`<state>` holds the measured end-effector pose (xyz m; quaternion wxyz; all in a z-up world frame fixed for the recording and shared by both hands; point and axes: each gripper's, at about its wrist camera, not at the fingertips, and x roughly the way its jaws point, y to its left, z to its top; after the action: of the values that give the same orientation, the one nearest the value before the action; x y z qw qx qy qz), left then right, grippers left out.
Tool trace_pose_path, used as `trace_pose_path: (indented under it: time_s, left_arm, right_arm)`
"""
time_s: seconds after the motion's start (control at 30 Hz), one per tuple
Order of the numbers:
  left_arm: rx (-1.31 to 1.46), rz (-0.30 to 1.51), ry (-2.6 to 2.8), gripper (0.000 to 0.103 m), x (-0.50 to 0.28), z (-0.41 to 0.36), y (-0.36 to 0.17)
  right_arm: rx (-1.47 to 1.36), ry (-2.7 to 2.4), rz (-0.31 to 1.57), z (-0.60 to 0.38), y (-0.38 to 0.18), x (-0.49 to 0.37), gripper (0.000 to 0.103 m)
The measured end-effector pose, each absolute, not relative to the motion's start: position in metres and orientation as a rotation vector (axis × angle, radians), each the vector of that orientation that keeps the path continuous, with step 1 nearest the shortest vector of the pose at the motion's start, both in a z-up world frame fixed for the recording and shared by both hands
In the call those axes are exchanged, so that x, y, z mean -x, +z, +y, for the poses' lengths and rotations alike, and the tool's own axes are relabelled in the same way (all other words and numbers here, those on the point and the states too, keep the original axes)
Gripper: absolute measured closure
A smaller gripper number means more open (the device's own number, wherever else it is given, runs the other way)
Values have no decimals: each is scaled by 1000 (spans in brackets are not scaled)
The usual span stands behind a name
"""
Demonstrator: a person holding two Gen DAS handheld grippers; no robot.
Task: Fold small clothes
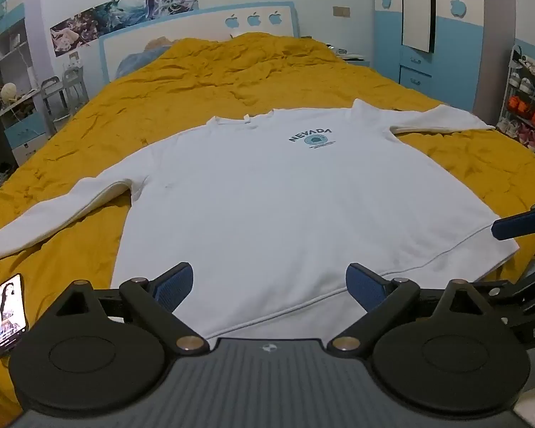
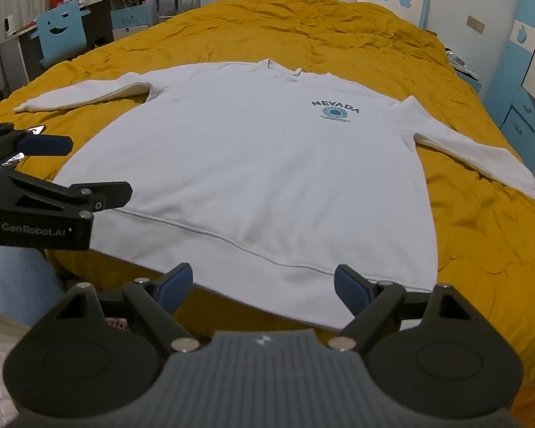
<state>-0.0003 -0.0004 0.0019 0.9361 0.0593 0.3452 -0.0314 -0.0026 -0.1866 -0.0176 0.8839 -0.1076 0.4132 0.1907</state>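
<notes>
Left wrist view: yellow quilt (image 1: 232,71) covers the bed. White sweatshirt (image 1: 267,196) lies flat on it, front up, both sleeves spread out to the sides, hem toward the cameras, collar toward the headboard (image 1: 196,25). "NEVADA" print (image 1: 312,137) sits on the chest. Left gripper (image 1: 269,287) hovers over the hem, jaws spread wide, grasping nothing. Right gripper (image 2: 264,289) likewise released, held above the hem near the bed edge. Each gripper shows at the edge of the other's view. Phone (image 1: 9,314) lies on the quilt beside the left gripper, screen lit.
</notes>
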Motion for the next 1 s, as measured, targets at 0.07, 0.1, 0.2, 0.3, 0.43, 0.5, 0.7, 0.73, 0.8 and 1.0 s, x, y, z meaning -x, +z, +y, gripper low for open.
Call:
trace_pose_path:
  time_s: [0.07,0.1,0.2,0.3,0.43,0.5,0.7,0.73,0.8,1.0]
  left_arm:
    - [-100,716,-74,0,-3,7,-3]
    - [-124,705,-68,0,-3,4,-6]
    - [-127,703,-61,0,-5,-2,-7]
    - [-129,700,-66,0,-1,-1,-5]
    - [-127,702,-71,0,1,0,-2]
    - [-127,702,-70,0,1,-1,-3]
    - [-120,704,-66,0,2,1,-3]
    - [-119,705,-65,0,2,2,-3]
    - [-117,705,-63,0,2,3,-2]
    - [-115,709,-59,0,3,3,-1]
  right_arm:
    - [232,394,857,-186,-17,3,21]
    - [232,394,855,-186,-16,3,21]
    - [235,394,849,-186,-15,5,21]
    - [235,392,855,-183,-20,4,21]
    - [239,390,853,-181,-22,6,21]
    - [234,394,857,-184,-18,4,21]
    - [236,395,856,-184,-18,4,21]
    - [236,395,856,-184,-18,4,21]
    - [236,394,855,-184,-19,4,21]
    - [238,394,855,-184,-18,4,21]
